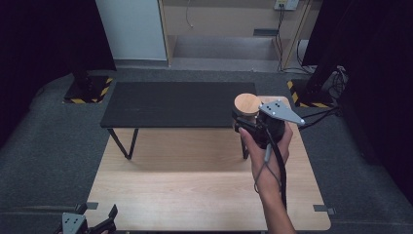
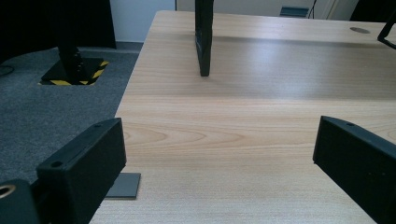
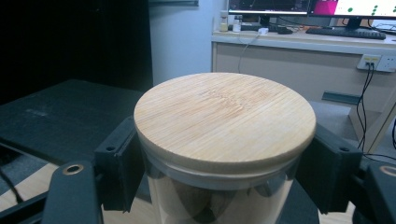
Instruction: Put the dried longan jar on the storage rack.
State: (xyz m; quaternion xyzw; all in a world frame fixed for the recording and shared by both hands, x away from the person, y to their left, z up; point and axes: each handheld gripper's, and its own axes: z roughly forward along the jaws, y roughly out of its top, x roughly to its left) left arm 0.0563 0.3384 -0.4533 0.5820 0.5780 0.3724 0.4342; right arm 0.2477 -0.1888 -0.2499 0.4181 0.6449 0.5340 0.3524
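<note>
Right gripper (image 3: 224, 182): jaws closed on a jar (image 3: 219, 196), one pad pressed on each side of the glass just below the lid (image 3: 224, 119). Jar upright, long axis vertical, lid facing up.

Jar appearance: clear glass wall, dark contents inside, round pale bamboo lid with fine straight grain, slightly wider than the glass.

High view: jar (image 1: 246, 108) held in the air at the right end of the black shelf (image 1: 175, 103), over the wooden table (image 1: 195, 185).

Left gripper (image 2: 219, 154): jaws wide apart, nothing between them, low over the table's near left corner.
</note>
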